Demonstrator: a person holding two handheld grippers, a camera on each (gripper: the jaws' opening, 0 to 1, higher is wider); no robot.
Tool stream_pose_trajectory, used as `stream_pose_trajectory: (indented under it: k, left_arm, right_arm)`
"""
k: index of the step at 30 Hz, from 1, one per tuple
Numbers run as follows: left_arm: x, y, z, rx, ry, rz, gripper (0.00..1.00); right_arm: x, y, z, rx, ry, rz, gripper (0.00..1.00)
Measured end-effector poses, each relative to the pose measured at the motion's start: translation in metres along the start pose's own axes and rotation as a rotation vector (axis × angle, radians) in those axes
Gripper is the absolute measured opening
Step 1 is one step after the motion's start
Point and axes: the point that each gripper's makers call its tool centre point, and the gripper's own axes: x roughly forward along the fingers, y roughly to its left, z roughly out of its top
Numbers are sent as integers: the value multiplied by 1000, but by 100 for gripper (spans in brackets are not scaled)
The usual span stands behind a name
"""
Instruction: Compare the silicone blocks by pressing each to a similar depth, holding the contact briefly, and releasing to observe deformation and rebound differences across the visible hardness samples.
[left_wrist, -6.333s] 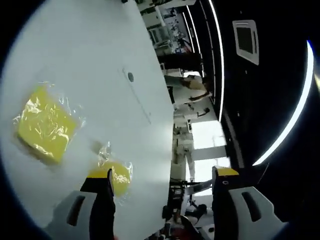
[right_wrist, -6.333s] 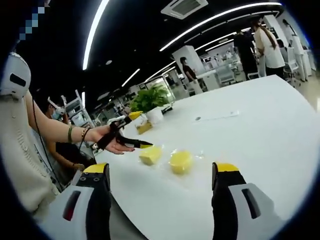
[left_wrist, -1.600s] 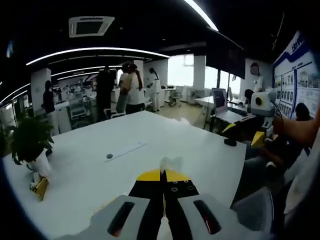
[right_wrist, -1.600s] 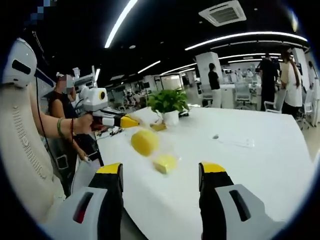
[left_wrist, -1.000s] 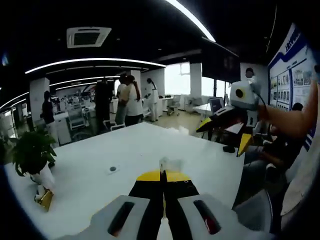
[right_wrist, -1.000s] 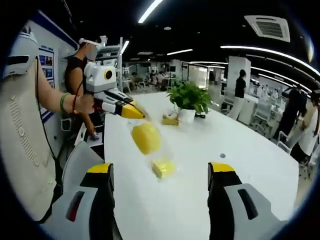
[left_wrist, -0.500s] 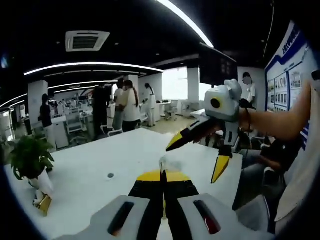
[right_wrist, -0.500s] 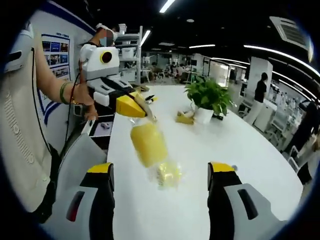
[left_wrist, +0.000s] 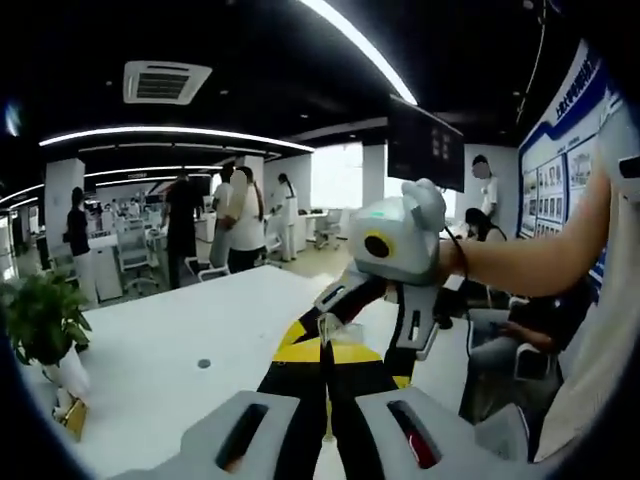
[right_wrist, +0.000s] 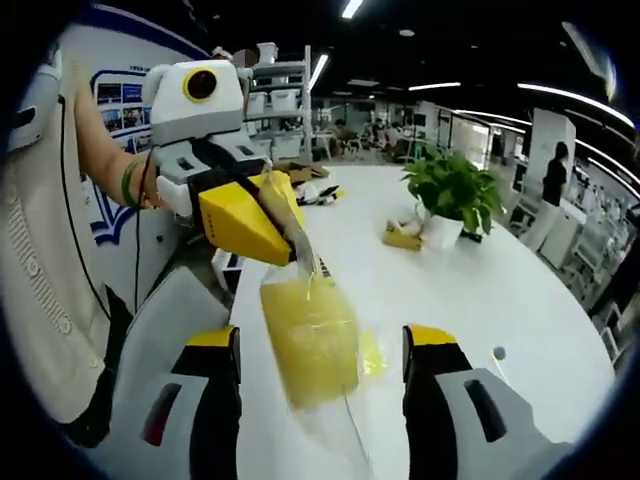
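While the left gripper (right_wrist: 285, 245) hangs above the near edge of the white surface (right_wrist: 480, 290), its yellow-tipped fingers (right_wrist: 240, 222) are pinched together on the top edge of a clear plastic bag holding a yellow rectangular silicone block (right_wrist: 308, 340). The bagged block dangles in mid-air just below those fingers, clear of the surface, between the right gripper's own two black fingers. The right gripper (right_wrist: 322, 345) has its fingers spread wide apart, one on each side of the hanging block, and nothing is held between them. Behind the hanging block, a second yellow silicone block (right_wrist: 372, 352) seems to lie on the surface, though it is blurred and mostly hidden.

Seen from the left gripper view, the left gripper (left_wrist: 322, 350) shows its fingers pressed closed with a small fold of clear plastic sticking up at the tips. The right gripper (left_wrist: 360, 330) reaches in from the right, very close, its spread fingers straddling the left gripper's tips, held by a person's bare forearm (left_wrist: 530, 262).

Farther along the surface stands a green potted plant in a white pot (right_wrist: 450, 195), with a small yellow object (right_wrist: 402, 237) lying just beside it. Several people (left_wrist: 235, 215) stand near desks in the background.
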Motion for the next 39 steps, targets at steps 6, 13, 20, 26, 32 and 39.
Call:
stream_pose_trajectory:
  k: [6, 13, 20, 26, 32, 39]
  left_arm:
    - [4, 0, 5, -3, -10, -24, 0]
    - [5, -5, 10, 18, -12, -49, 0]
    - [2, -8, 14, 23, -28, -76, 0]
    - [-1, -14, 18, 6, -47, -110, 0]
    - [-3, -19, 18, 4, -44, -127, 0]
    - [-3, -26, 17, 16, -37, -128, 0]
  right_arm:
    - [7, 2, -4, -7, 22, 41, 49]
    - [13, 8, -2, -10, -17, 57, 34]
    - [10, 13, 4, -8, -46, 61, 27]
    - [6, 28, 6, 50, -49, 113, 23]
    - [3, 35, 6, 59, -36, 122, 19]
    - [2, 39, 4, 55, -28, 129, 16]
